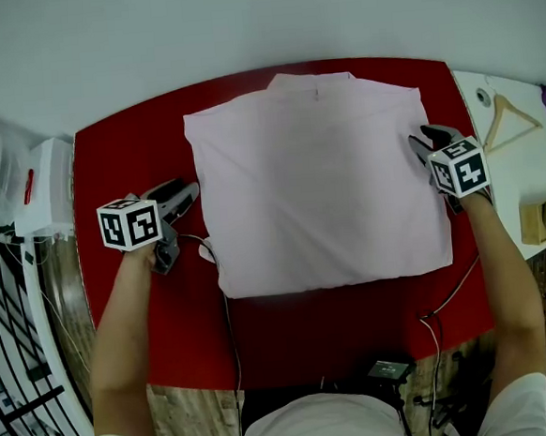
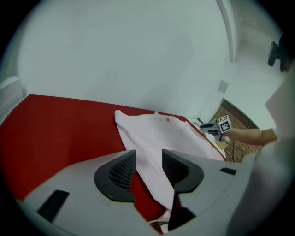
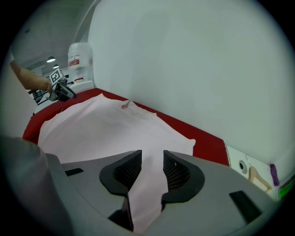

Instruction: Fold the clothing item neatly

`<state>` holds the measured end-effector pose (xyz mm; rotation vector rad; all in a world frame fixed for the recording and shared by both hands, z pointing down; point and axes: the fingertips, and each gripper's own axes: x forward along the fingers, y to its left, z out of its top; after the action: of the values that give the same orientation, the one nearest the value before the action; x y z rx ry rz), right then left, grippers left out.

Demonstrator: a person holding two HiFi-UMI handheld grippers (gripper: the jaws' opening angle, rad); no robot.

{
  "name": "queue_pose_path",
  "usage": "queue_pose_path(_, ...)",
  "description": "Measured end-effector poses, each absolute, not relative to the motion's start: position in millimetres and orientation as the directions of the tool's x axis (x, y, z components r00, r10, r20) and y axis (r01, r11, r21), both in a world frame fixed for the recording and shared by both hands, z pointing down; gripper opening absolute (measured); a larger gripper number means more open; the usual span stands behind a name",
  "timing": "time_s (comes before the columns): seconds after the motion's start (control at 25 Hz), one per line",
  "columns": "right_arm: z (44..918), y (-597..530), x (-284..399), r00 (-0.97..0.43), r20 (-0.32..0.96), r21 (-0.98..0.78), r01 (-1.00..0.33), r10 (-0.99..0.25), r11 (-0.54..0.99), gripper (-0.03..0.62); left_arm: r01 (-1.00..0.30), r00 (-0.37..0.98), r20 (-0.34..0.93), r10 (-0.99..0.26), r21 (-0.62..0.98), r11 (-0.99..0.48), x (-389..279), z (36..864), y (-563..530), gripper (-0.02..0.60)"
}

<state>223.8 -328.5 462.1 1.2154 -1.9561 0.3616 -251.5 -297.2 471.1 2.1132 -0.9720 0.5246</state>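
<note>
A pale pink shirt [image 1: 317, 181] lies flat on the red table [image 1: 118, 159], folded into a rough rectangle with its collar at the far edge. My left gripper [image 1: 188, 193] hovers over bare red table just left of the shirt's left edge, jaws open and empty. In the left gripper view the shirt [image 2: 161, 133] shows through the gap of the left gripper [image 2: 148, 166]. My right gripper [image 1: 424, 142] is at the shirt's right edge, open, holding nothing. The right gripper view looks across the shirt [image 3: 106, 126] between the apart jaws of the right gripper [image 3: 152, 168].
A white side table at the right carries a wooden hanger [image 1: 508, 119] and a wooden block [image 1: 537, 223]. Cables [image 1: 225, 301] run over the table's near part to a small black box [image 1: 390, 370]. A white appliance [image 1: 44, 183] and a black metal rack [image 1: 12, 374] stand at the left.
</note>
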Motion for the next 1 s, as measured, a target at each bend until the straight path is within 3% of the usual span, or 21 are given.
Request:
queue_pose_path(0.56, 483.4, -317.6, 134.6, -0.321, 0.753, 0.103, -0.805, -0.575, 0.585, 0.126, -0.751, 0.658, 0.644, -0.392, 0.521, -0.406, -222.9, 502.3, -192.5, 0.156)
queue_pose_path(0.84, 491.0, -330.5, 52.5, -0.419, 0.715, 0.037, -0.777, -0.56, 0.628, 0.125, -0.809, 0.582, 0.721, -0.377, 0.466, -0.359, -217.6, 522.1, -151.8, 0.156)
queue_pose_path(0.88, 492.7, -332.4, 36.5, -0.435, 0.711, 0.031, -0.766, -0.553, 0.642, 0.124, -0.817, 0.571, 0.725, -0.384, 0.46, -0.348, -218.8, 523.3, -149.6, 0.148)
queue_pose_path(1.0, 498.0, -339.5, -9.1, -0.47, 0.704, 0.029, -0.73, -0.533, 0.683, 0.071, -0.828, 0.556, 0.73, -0.397, 0.448, -0.337, -221.3, 524.5, -144.2, 0.04)
